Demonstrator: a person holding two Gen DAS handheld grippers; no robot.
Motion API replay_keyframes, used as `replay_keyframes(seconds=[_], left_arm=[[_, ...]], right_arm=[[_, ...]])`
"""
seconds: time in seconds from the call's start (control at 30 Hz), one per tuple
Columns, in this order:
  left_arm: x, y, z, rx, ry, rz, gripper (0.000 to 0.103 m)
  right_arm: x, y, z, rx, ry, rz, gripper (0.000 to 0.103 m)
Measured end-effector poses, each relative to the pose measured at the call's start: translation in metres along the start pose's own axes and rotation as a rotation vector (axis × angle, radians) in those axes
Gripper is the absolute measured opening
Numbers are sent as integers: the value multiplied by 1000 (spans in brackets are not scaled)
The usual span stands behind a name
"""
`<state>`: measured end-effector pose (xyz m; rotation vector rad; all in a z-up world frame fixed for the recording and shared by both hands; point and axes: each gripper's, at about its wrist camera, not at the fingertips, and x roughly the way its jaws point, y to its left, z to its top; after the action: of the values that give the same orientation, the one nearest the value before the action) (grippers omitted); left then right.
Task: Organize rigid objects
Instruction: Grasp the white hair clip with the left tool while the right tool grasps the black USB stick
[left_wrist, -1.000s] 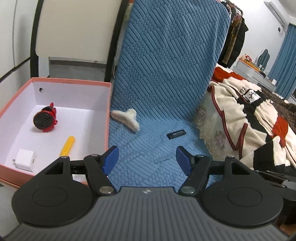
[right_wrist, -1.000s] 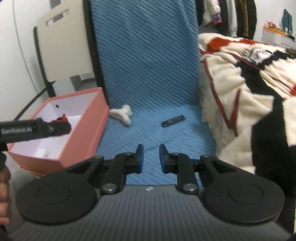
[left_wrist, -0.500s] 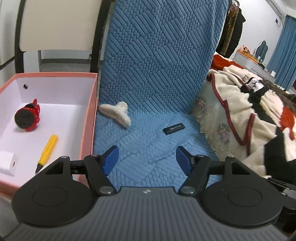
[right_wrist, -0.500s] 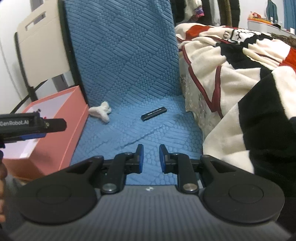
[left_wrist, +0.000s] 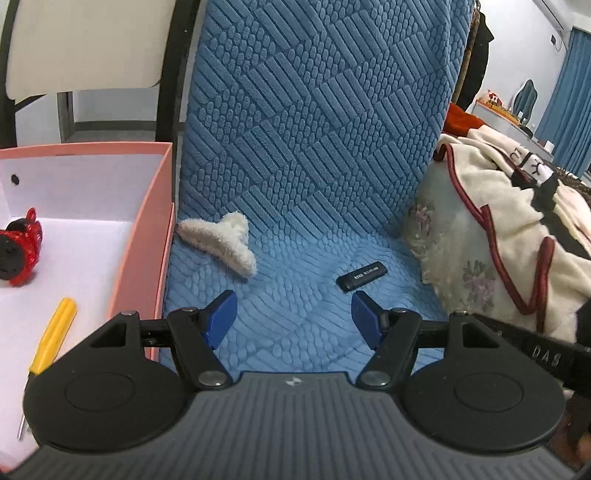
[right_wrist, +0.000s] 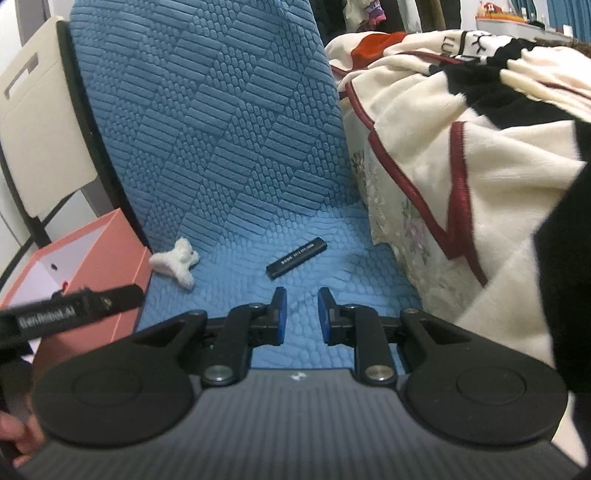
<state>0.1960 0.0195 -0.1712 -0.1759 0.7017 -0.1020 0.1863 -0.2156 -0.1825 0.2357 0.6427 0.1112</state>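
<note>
Left gripper spread wide, empty; right gripper nearly closed on nothing. 2 items remain on the blue cushion: black stick, fuzzy clip, beside the pink box. Flat stick may slip on soft fabric.

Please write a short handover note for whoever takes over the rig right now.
Left gripper: jaws wide open, empty, above the blue seat cover.
Right gripper: jaws narrowly apart, empty, just short of the black stick.
Done: red toy and yellow screwdriver lie in the pink box.
Left: black stick and white fluffy hair clip remain on the seat.
</note>
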Motion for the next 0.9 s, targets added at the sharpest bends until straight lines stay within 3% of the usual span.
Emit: replay_keyframes(seconds=[0.43,0.67,0.8,0.9], left_arm=[[61,4,18,-48,20,15,73],[84,9,19,-48,23,71,72],[95,7,20,-29,17,106,68],[100,7,20,-27,10,124,66]], right_arm=[[53,-4,18,-40,9,29,24],[89,-8,24,-30,53,43,24],[107,-7,28,9,79,91,36],[121,-3,28,15,100,103,38]])
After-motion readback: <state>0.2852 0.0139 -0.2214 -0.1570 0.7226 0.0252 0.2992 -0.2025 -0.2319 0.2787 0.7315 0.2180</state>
